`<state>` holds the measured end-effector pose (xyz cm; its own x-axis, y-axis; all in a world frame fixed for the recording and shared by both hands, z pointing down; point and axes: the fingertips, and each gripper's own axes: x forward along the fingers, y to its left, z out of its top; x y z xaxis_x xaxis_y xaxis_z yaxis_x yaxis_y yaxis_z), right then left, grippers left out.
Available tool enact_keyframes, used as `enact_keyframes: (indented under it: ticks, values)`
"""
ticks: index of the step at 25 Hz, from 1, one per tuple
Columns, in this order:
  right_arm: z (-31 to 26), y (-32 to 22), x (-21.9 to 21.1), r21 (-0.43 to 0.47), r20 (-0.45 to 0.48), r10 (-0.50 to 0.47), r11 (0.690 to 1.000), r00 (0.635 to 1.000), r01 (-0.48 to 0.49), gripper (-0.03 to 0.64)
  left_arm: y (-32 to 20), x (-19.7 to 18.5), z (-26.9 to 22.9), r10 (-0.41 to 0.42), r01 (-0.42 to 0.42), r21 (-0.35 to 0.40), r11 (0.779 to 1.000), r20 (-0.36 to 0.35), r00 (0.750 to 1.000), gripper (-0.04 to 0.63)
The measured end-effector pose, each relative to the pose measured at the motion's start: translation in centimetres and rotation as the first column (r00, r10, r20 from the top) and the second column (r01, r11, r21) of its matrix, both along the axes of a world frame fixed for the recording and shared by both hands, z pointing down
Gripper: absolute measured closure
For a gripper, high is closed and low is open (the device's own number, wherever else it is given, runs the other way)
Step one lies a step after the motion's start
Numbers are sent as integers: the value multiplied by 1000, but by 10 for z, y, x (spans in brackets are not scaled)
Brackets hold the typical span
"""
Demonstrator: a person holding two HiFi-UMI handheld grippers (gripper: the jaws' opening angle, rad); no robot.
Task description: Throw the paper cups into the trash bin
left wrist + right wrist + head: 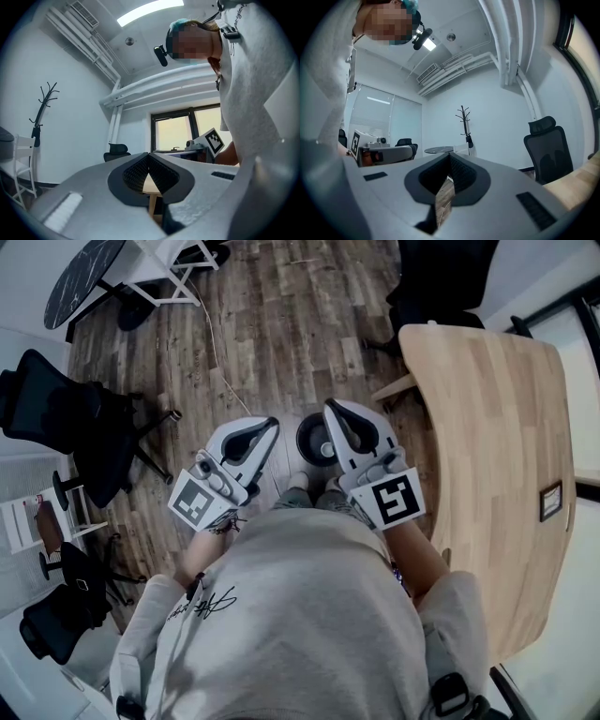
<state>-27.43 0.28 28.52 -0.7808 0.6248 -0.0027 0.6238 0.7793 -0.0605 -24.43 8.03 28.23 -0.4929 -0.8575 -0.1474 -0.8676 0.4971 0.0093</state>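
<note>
Head view: person stands over the trash bin (303,440), which sits on the wood floor (272,324) just in front of the feet, between the two gripper tips and beside the desk (487,427).

- Cups: none in plain sight. Visible part of the desk carries only a small dark framed item (551,501). Pale shape low inside the bin, may be a cup; too small to tell.
- Left hand-held gripper (272,425): held about level over the floor. Left gripper view shows its tips (149,159) met, nothing between the pads.
- Right hand-held gripper (329,409): tip over the bin's far edge. Right gripper view shows it (450,158) fully closed, pads on each other, empty.

Risks, as I judge them:
- Bin is close to the feet; a step or turn toward the desk could knock it over and spill what is inside.
- Both sets of jaws are closed. Reaching for a cup without opening first would push it away or tip it.
- Paper cups are light and thin; a hard squeeze would crush one, and a loose pinch on the rim could drop it short of the bin.
- Office chair (56,418) stands at the left, well apart; no obstacle.
</note>
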Motion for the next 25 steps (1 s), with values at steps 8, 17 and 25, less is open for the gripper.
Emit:
enact_keyframes:
  ticks: [8,17,25]
  values:
    - [3,0,4,6,-9,-4,1000,1000,4,609,2,-1,6,-20,20,2,1000,-17,1000,591]
    - [9,3,1,0,-39,-21,1000,999,21,608,3,-4,8,-32,32,4,999,-18,999,591]
    - [11,7,-4,8,-22,-35,999,999,35,608,4,-11,10,-32,32,-1,999,-17,999,591]
